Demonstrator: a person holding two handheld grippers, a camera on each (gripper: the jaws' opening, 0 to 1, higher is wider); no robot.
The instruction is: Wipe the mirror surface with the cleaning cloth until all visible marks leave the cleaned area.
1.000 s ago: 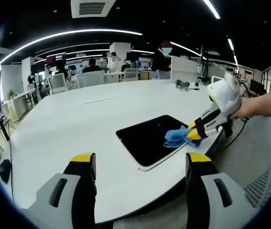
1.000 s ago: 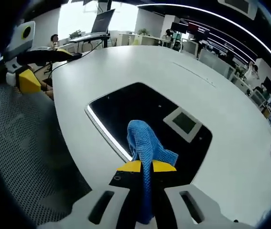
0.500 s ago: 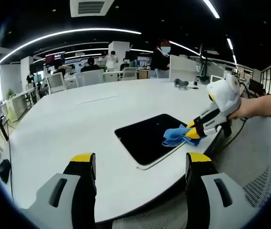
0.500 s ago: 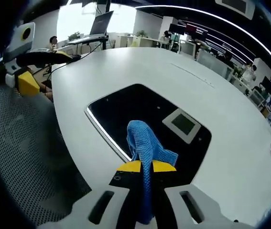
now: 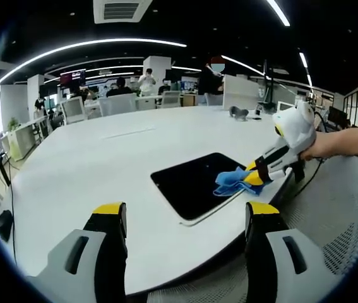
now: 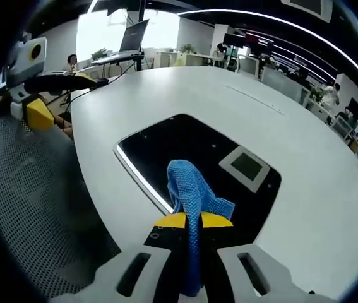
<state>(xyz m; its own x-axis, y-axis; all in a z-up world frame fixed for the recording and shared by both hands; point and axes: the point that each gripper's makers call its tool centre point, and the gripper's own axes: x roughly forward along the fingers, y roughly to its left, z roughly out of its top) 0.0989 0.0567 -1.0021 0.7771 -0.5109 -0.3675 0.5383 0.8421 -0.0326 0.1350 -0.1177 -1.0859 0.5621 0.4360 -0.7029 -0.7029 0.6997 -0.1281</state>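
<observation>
Right gripper view: blue cleaning cloth (image 6: 192, 192) pinched between the right gripper (image 6: 191, 221)'s yellow-tipped jaws, over the near edge of the mirror (image 6: 185, 148).

The mirror is a dark, glossy rectangle with rounded corners and a thin pale rim, lying flat on the white table (image 6: 166, 88) near its edge; its surface reflects a ceiling panel and a bright strip along one side. The cloth is a bunched, knobbly-textured blue fabric, its loose end rising ahead of the jaws. In the left gripper view the left gripper (image 5: 186, 218) hangs off the table's edge with its jaws spread wide and nothing between them, while the right gripper (image 5: 252, 177), held by a hand (image 5: 317, 146), presses the cloth (image 5: 231, 181) onto the mirror (image 5: 194, 182)'s right side.
</observation>
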